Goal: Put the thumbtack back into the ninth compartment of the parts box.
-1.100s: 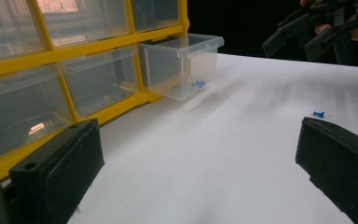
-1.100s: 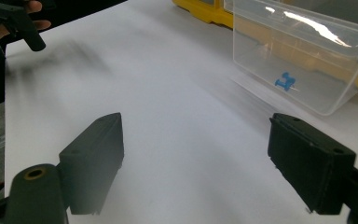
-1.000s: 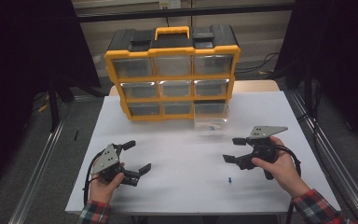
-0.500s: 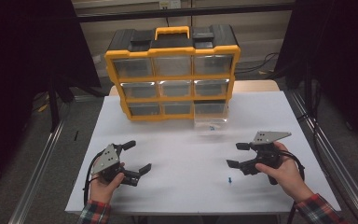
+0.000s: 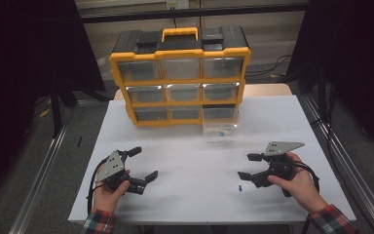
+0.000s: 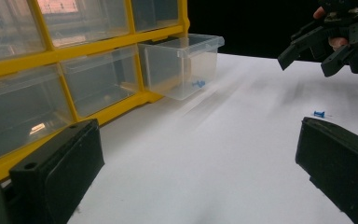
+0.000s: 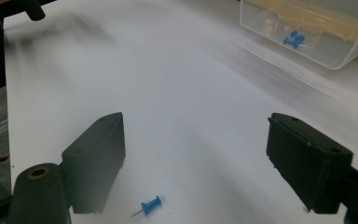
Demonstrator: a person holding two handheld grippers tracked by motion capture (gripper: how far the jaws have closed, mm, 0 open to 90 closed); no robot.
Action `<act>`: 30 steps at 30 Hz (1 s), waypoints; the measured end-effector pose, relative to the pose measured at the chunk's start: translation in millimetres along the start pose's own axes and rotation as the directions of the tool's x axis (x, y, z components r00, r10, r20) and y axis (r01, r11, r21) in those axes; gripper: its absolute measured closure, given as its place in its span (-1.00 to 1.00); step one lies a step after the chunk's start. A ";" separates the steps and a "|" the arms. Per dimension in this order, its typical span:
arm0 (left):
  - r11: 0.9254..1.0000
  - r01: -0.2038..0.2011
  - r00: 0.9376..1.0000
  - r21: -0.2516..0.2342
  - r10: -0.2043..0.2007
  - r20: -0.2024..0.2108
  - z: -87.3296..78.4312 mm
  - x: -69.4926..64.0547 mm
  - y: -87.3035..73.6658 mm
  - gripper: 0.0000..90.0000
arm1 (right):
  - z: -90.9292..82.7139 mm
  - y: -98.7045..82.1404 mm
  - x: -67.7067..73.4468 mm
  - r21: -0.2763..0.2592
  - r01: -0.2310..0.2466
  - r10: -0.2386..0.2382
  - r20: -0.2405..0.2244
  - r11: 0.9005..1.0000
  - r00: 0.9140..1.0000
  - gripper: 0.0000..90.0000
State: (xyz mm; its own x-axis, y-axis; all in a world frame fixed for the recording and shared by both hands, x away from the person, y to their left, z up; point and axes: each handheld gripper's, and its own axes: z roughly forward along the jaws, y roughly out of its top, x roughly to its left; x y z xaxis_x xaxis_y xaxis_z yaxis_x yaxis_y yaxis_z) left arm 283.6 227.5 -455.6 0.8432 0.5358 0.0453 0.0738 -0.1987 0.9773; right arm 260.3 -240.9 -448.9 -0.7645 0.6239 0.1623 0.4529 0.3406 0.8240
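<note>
Currently the right gripper [image 7: 193, 163] hovers with jaws wide apart and empty, just above the small blue plastic pushpin [image 7: 148, 206] lying on the white table [image 5: 190, 161]. One matching pin [image 7: 293, 39] already sits in the clear plastic drawer [image 7: 349, 35]; pickup and transfer remain.

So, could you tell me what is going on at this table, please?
A person holds a hand-held gripper in each hand over a white table. The right hand-held gripper hangs open just above a blue pushpin lying loose on the table, apparently about to pick it up. Another blue pin already lies in the clear drawer pulled out of the yellow organizer. The left hand-held gripper is open and holds nothing.
</note>
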 end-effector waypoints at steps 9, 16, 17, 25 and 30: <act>1.000 -0.001 1.000 0.001 0.001 -0.001 0.1 -0.1 0.0 -0.99 | -1.7 -6.3 1.7 0.012 0.001 -0.001 0.004 1.000 1.000 -0.56; 1.000 0.000 1.000 0.000 0.000 0.000 -0.2 -0.1 0.1 -0.99 | -1.6 -11.8 4.7 0.022 0.004 -0.005 0.007 1.000 1.000 -0.56; 1.000 0.000 1.000 -0.001 0.000 0.002 -0.2 -0.1 0.1 -0.99 | -1.9 -12.2 5.1 0.023 0.005 -0.006 0.003 1.000 1.000 -0.56; 1.000 0.004 0.999 -0.014 -0.003 0.036 0.7 1.1 -0.3 -0.99 | -1.1 -17.6 8.4 0.039 0.020 -0.021 0.006 0.999 1.000 -0.51; 1.000 -0.001 1.000 -0.003 0.001 0.003 -0.4 0.1 0.4 -0.99 | -0.9 -18.3 7.6 0.041 0.021 -0.021 -0.005 0.999 1.000 -0.41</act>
State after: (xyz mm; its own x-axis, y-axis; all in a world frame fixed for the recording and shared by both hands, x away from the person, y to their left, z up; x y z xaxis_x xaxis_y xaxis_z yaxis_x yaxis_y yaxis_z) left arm 283.5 227.8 -455.1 0.8447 0.5333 0.0461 0.0710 -0.1970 0.9778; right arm 245.7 -243.1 -462.2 -0.7764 0.6127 0.1477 0.4548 0.3825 0.8043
